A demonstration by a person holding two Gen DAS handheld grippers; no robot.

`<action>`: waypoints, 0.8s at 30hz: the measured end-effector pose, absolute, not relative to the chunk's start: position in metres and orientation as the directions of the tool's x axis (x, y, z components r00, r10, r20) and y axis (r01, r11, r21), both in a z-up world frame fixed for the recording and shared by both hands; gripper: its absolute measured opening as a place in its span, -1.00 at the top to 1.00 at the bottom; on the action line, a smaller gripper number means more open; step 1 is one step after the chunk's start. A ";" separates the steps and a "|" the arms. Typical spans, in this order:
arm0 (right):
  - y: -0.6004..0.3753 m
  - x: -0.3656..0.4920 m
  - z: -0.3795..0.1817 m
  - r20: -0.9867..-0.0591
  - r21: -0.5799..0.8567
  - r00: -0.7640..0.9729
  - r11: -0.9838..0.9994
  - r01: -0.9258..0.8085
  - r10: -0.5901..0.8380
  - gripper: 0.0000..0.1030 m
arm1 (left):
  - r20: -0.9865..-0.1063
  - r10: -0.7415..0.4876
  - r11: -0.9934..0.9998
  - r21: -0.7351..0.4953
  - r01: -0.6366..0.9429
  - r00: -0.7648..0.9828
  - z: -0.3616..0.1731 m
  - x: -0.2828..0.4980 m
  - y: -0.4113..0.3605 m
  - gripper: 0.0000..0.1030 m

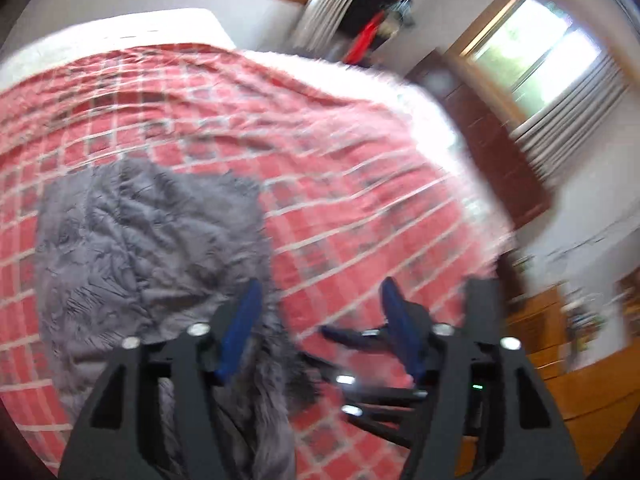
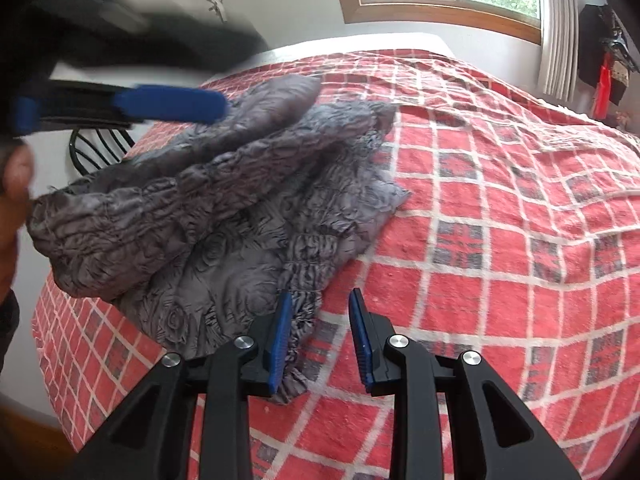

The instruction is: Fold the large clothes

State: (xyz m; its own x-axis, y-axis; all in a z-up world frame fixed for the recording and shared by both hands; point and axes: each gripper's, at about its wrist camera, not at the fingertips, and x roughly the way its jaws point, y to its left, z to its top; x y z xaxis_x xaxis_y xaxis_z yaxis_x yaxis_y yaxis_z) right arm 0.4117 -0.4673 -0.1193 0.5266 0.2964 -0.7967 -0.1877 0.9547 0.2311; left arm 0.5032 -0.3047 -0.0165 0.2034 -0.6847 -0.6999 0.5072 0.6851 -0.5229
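A grey, crinkled garment [image 1: 140, 240] lies bunched on a red plaid bedspread [image 1: 320, 140]. My left gripper [image 1: 320, 312] hovers over its right edge, open, with a strip of the cloth lying under its left finger and nothing pinched. In the right wrist view the garment [image 2: 224, 208] is heaped in thick folds at the bed's left side, and a blurred blue finger [image 2: 172, 105] of the left gripper hangs over it. My right gripper [image 2: 321, 320] is open low over the bedspread [image 2: 480, 200]. The garment's ruffled edge rests against its left finger, with bare bedspread showing in the gap.
A person's hand [image 2: 16, 176] shows at the left edge. A black wire chair back [image 2: 96, 148] stands beyond the bed's left side. A dark wood dresser [image 1: 488, 152] and wood floor [image 1: 592, 392] lie right of the bed. Windows line the far walls.
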 end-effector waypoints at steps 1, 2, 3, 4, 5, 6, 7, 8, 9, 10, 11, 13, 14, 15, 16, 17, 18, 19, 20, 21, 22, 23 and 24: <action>-0.467 0.413 -0.118 -0.797 0.227 0.528 0.956 -0.184 0.292 0.42 | -0.645 -0.740 0.639 -0.587 0.498 0.190 -0.009 0.503 -0.294 -0.40; -0.466 0.411 -0.116 -0.796 0.226 0.531 0.957 -0.183 0.290 0.41 | -0.609 -0.771 0.609 -0.622 0.493 0.184 -0.005 0.502 -0.287 -0.40; -0.464 0.411 -0.114 -0.795 0.227 0.532 0.956 -0.183 0.291 0.40 | -0.593 -0.782 0.599 -0.631 0.493 0.192 0.000 0.501 -0.282 -0.40; -0.462 0.410 -0.113 -0.797 0.226 0.530 0.957 -0.184 0.290 0.38 | -0.588 -0.780 0.604 -0.623 0.497 0.212 0.006 0.499 -0.277 -0.40; -0.460 0.410 -0.111 -0.799 0.223 0.528 0.957 -0.184 0.288 0.32 | -0.600 -0.767 0.621 -0.605 0.499 0.227 0.010 0.498 -0.273 -0.40; -0.458 0.409 -0.107 -0.799 0.221 0.530 0.958 -0.184 0.286 0.25 | -0.612 -0.754 0.635 -0.588 0.501 0.239 0.013 0.497 -0.272 -0.40; -0.458 0.408 -0.103 -0.797 0.226 0.531 0.957 -0.182 0.289 0.21 | -0.651 -0.708 0.680 -0.527 0.509 0.273 0.018 0.494 -0.268 -0.40; -0.460 0.408 -0.097 -0.794 0.228 0.535 0.958 -0.176 0.287 0.14 | -0.693 -0.646 0.731 -0.443 0.519 0.320 0.021 0.490 -0.264 -0.40; -0.463 0.409 -0.093 -0.794 0.224 0.539 0.960 -0.167 0.279 0.08 | -0.722 -0.589 0.770 -0.366 0.522 0.363 0.024 0.487 -0.261 -0.40; -0.467 0.411 -0.088 -0.795 0.228 0.542 0.962 -0.150 0.272 0.03 | -0.745 -0.511 0.811 -0.253 0.527 0.429 0.027 0.480 -0.254 -0.40; -0.473 0.414 -0.082 -0.791 0.249 0.544 0.960 -0.130 0.279 -0.06 | -0.746 -0.476 0.823 -0.191 0.535 0.466 0.028 0.472 -0.246 -0.41; -0.481 0.421 -0.071 -0.780 0.295 0.549 0.950 -0.102 0.301 -0.17 | -0.742 -0.444 0.832 -0.133 0.539 0.503 0.024 0.461 -0.229 -0.41; -0.484 0.425 -0.068 -0.774 0.320 0.547 0.943 -0.094 0.317 -0.24 | -0.738 -0.449 0.831 -0.138 0.540 0.504 0.021 0.459 -0.222 -0.41; -0.488 0.432 -0.065 -0.764 0.372 0.538 0.924 -0.083 0.356 -0.36 | -0.736 -0.461 0.826 -0.153 0.543 0.495 0.016 0.456 -0.215 -0.41; -0.492 0.439 -0.065 -0.750 0.437 0.522 0.897 -0.070 0.406 -0.43 | -0.740 -0.475 0.820 -0.175 0.545 0.476 0.007 0.456 -0.209 -0.41; -0.496 0.450 -0.070 -0.724 0.529 0.496 0.847 -0.045 0.479 -0.54 | -0.752 -0.480 0.812 -0.186 0.553 0.452 -0.004 0.455 -0.208 -0.37; -0.498 0.457 -0.074 -0.707 0.576 0.484 0.817 -0.030 0.516 -0.55 | -0.763 -0.481 0.804 -0.188 0.564 0.431 -0.016 0.455 -0.209 -0.34; -0.498 0.466 -0.080 -0.687 0.623 0.468 0.782 -0.015 0.556 -0.55 | -0.771 -0.481 0.797 -0.187 0.574 0.417 -0.025 0.452 -0.211 -0.32; -0.496 0.473 -0.088 -0.672 0.657 0.449 0.754 -0.006 0.589 -0.58 | -0.778 -0.486 0.784 -0.188 0.591 0.398 -0.037 0.449 -0.216 -0.28; -0.489 0.484 -0.100 -0.653 0.698 0.414 0.716 0.006 0.634 -0.59 | -0.779 -0.489 0.780 -0.189 0.597 0.392 -0.042 0.447 -0.215 -0.28; -0.485 0.491 -0.107 -0.647 0.713 0.397 0.701 0.015 0.651 -0.59 | -0.780 -0.494 0.774 -0.195 0.602 0.383 -0.049 0.445 -0.219 -0.28; -0.478 0.498 -0.113 -0.645 0.720 0.385 0.694 0.015 0.660 -0.59 | -0.779 -0.505 0.768 -0.210 0.605 0.371 -0.054 0.444 -0.221 -0.28; -0.474 0.502 -0.114 -0.649 0.713 0.386 0.702 0.007 0.656 -0.35 | -0.776 -0.512 0.764 -0.216 0.608 0.367 -0.056 0.444 -0.221 -0.28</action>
State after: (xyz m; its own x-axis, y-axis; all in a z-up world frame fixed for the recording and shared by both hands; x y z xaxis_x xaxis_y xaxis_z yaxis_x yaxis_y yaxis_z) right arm 0.5020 -0.4739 -0.1145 0.3858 0.6556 -0.6491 0.0067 0.7015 0.7126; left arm 0.4436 -0.2209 -0.0562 0.3669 -0.5123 -0.7765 0.6083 0.7636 -0.2164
